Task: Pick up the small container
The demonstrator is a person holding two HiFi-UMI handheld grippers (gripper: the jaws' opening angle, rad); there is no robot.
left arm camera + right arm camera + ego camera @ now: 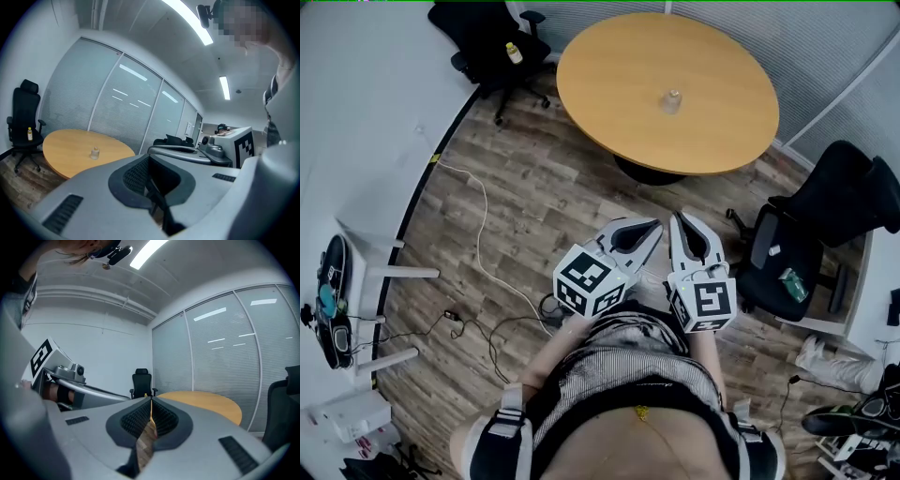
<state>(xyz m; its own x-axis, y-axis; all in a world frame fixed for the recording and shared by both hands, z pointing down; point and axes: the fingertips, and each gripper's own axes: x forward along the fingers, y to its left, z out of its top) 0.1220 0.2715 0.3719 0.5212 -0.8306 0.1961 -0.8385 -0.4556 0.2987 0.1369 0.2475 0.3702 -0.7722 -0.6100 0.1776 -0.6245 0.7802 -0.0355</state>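
Small clear plastic container (672, 101) with a pale cap stands upright near the middle of the round light-wood table (609, 84), alone on the top. Both grey hand-held grippers sit close to the person's body over the wood-plank floor (534, 187), short of the table edge and well apart from the container, tips pointing toward the table. The left gripper (649, 228) has its jaws together, with nothing between them. The right gripper (679, 220) is closed to a thin slit and empty. The two are just beside each other. In the left gripper view the container (95, 153) is far ahead, left of the closed tips. A black office chair (492, 37) past the table carries a small yellow bottle (515, 53). A second black chair (797, 253) stands right of the grippers.
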